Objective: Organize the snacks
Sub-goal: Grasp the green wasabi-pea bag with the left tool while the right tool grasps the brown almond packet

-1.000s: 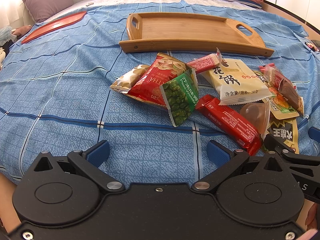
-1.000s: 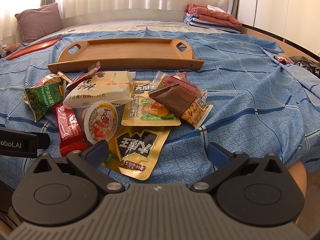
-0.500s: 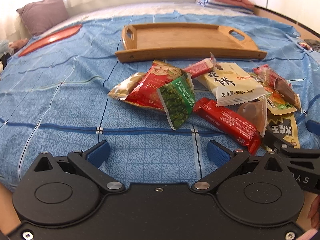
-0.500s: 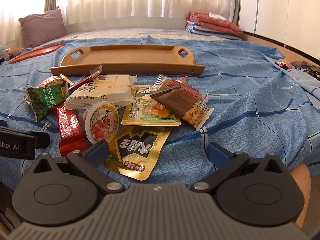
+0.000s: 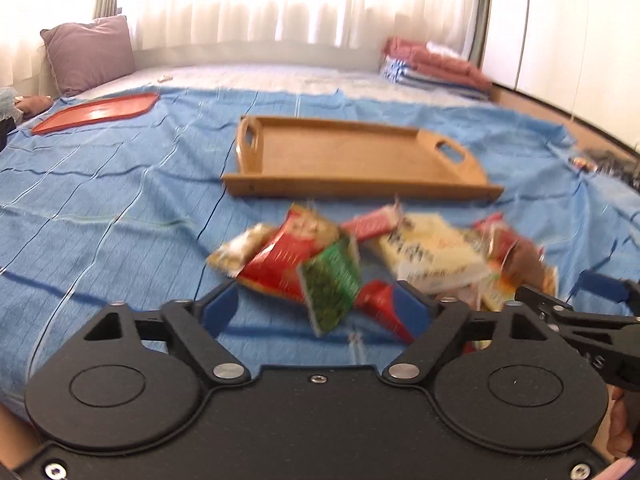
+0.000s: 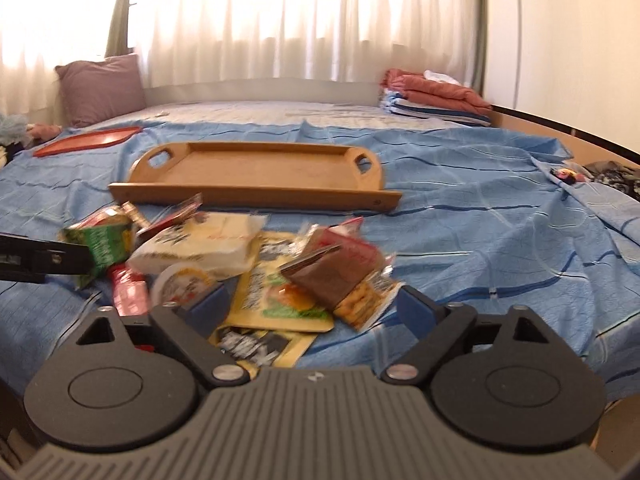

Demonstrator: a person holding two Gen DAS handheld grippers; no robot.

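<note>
A pile of snack packets lies on the blue bedspread in front of an empty wooden tray [image 5: 360,193]. In the left wrist view, a green pea packet [image 5: 330,280], a red packet [image 5: 286,254] and a cream packet [image 5: 432,254] lie just beyond my left gripper [image 5: 316,308]. Its jaws are closing with nothing pressed between the pads. In the right wrist view, my right gripper [image 6: 312,306] hovers over a brown packet [image 6: 324,276], a yellow packet [image 6: 276,300] and a jelly cup [image 6: 180,282]. Its jaws are also closing and grip nothing. The tray [image 6: 256,197] lies behind the pile.
A flat red tray [image 5: 96,114] lies at the far left of the bed, near a purple pillow [image 5: 90,54]. Folded bedding [image 5: 436,70] is stacked at the back right. The bed's wooden edge runs along the right, and bare bedspread stretches left of the pile.
Both cameras have tilted upward, showing more of the curtains and window. The jaws of both grippers have narrowed. The snacks and the tray lie where they were.
</note>
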